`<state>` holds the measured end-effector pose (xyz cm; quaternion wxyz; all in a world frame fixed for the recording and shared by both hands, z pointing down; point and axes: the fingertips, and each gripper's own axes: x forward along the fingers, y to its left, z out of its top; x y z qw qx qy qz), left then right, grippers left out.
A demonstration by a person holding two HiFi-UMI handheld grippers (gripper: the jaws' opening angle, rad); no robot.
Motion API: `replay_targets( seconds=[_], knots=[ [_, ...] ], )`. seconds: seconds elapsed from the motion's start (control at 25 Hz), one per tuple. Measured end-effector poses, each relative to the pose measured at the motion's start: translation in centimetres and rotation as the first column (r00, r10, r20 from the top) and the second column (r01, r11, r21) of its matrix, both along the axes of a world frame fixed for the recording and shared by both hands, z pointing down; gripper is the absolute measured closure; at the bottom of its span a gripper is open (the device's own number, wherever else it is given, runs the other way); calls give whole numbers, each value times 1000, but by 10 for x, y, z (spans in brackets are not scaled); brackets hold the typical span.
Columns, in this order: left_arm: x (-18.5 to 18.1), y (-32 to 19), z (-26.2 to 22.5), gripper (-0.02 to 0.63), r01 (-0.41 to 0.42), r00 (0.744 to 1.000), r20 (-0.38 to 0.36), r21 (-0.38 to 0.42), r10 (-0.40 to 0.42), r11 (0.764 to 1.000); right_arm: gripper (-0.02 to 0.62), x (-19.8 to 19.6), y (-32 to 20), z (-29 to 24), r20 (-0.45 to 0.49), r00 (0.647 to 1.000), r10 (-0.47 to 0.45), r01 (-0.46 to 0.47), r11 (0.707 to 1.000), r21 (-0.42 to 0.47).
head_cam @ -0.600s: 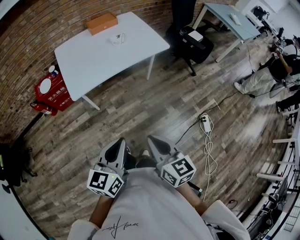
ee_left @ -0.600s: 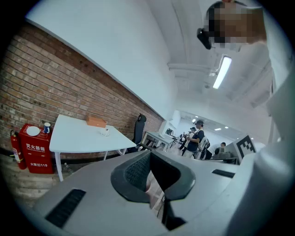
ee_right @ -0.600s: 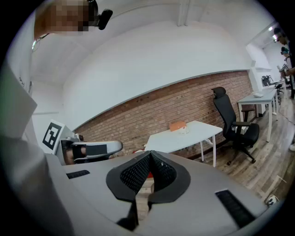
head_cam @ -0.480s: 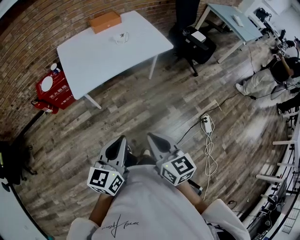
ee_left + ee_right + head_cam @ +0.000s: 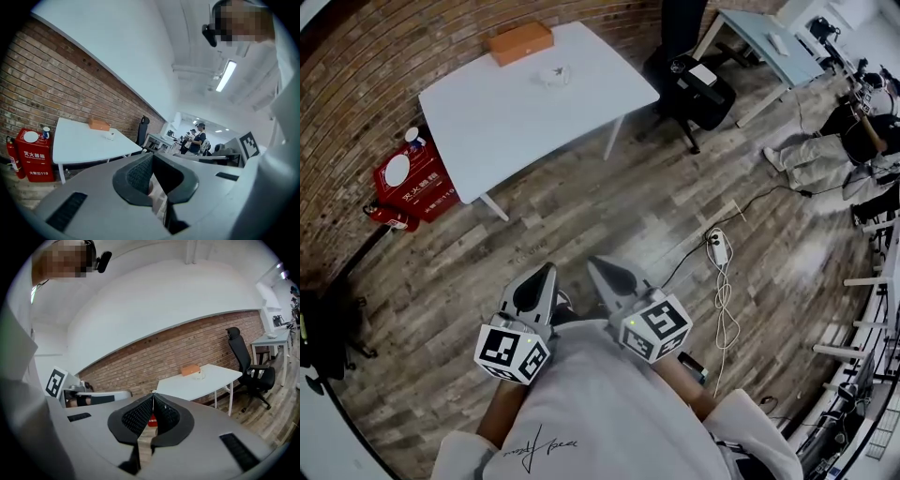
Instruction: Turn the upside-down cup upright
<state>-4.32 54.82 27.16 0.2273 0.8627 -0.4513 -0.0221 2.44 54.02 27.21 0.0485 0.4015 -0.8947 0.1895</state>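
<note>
**A:** What differs from half a second back?

**B:** Start close in. The left gripper [image 5: 546,272] and the right gripper [image 5: 596,265] hang side by side in front of the person's chest. Their tips sit a touch higher in the head view than they did. Each claw is pressed together at the tips with nothing between. Through the slit, each gripper's own view shows only the room behind.

**A:** So neither carries anything?

**B:** Nothing. Under them lies the wooden floor [image 5: 581,216], with a power strip [image 5: 718,248] and its cable off to the right.

**A:** And further out?

**B:** The white table [image 5: 506,122] now sits further right in the head view than it did. The red cabinet [image 5: 408,183] by the table's left leg is shifted with it. I judge that the head is turning or that the person is stepping toward the table, but I cannot tell which.

**A:** Where is the cup?

**B:** The cup [image 5: 554,75] is the small pale thing on the table's far half. It is near the orange box [image 5: 518,42] but apart from it. It is too small to tell whether it stands mouth down.

**A:** What does that mean for the task?

**B:** It is not begun. Both grippers are well apart from the table, so the approach comes first. One claw then has to open before it can take the cup and turn it. Beyond the table stand an office chair [image 5: 689,80] and, at the far right, seated people.
</note>
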Motion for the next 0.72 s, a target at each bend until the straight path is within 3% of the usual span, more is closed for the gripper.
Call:
replay_targets(
  seconds=[0.32, 0.72],
  knots=[
    [-4, 0, -2, 595, -117, 993, -25, 21, 117, 993, 574, -53, 15, 3, -7, 985, -175, 174, 984, -42],
    [-9, -17, 1, 597, -110, 993, -30, 0, 110, 994, 575, -61, -7, 0, -24, 985, -170, 170, 985, -10]
  ],
)
